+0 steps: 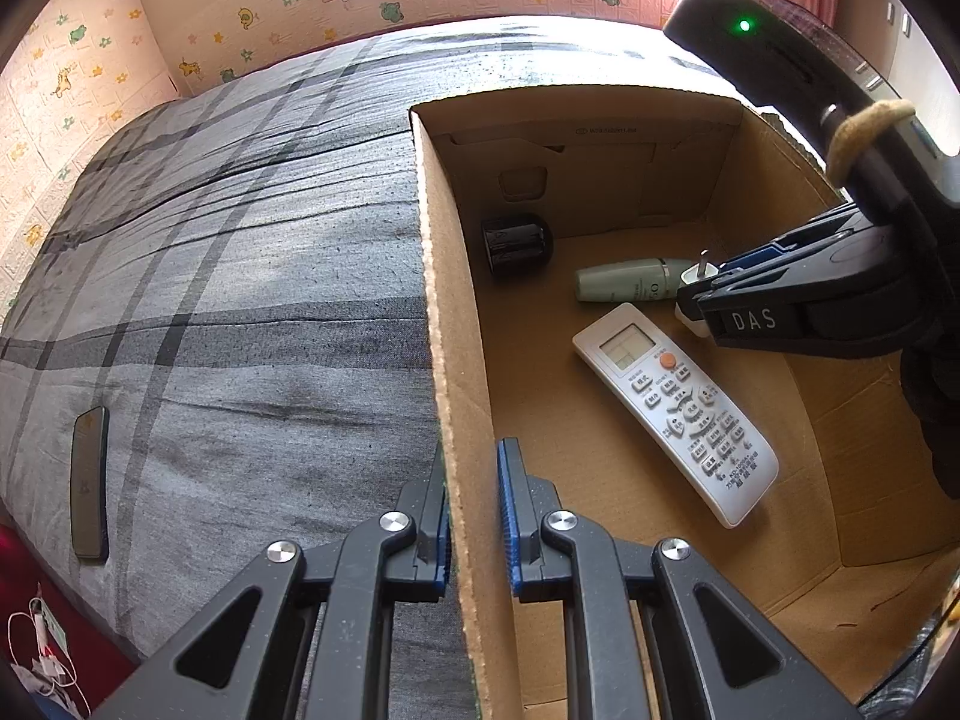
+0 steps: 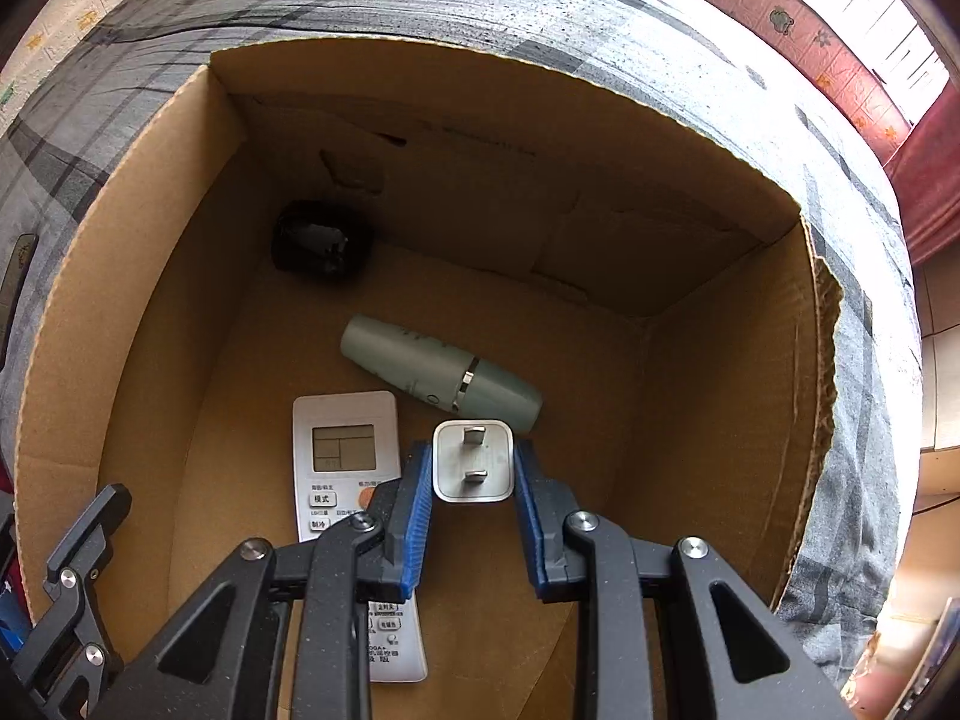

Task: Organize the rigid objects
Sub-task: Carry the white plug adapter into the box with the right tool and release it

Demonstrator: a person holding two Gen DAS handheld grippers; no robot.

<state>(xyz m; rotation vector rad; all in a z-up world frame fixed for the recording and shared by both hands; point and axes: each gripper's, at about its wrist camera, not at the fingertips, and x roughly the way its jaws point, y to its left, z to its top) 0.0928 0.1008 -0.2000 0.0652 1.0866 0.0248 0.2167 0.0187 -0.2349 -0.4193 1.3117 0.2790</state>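
Observation:
An open cardboard box (image 1: 444, 312) (image 2: 120, 276) sits on a grey plaid bed. Inside lie a white remote control (image 1: 675, 411) (image 2: 345, 456), a pale green bottle (image 1: 627, 281) (image 2: 438, 372) and a black round object (image 1: 516, 243) (image 2: 321, 243). My right gripper (image 2: 473, 468) (image 1: 696, 300) is shut on a white plug adapter (image 2: 474, 459) (image 1: 696, 276) and holds it inside the box, above the remote and bottle. My left gripper (image 1: 474, 516) straddles the box's left wall, one finger on each side, clamped on it.
A flat dark phone-like object (image 1: 90, 483) lies on the bed sheet (image 1: 240, 270) left of the box. White cables (image 1: 42, 648) lie on the red floor beyond the bed's edge. Patterned walls and a bright window stand behind the bed.

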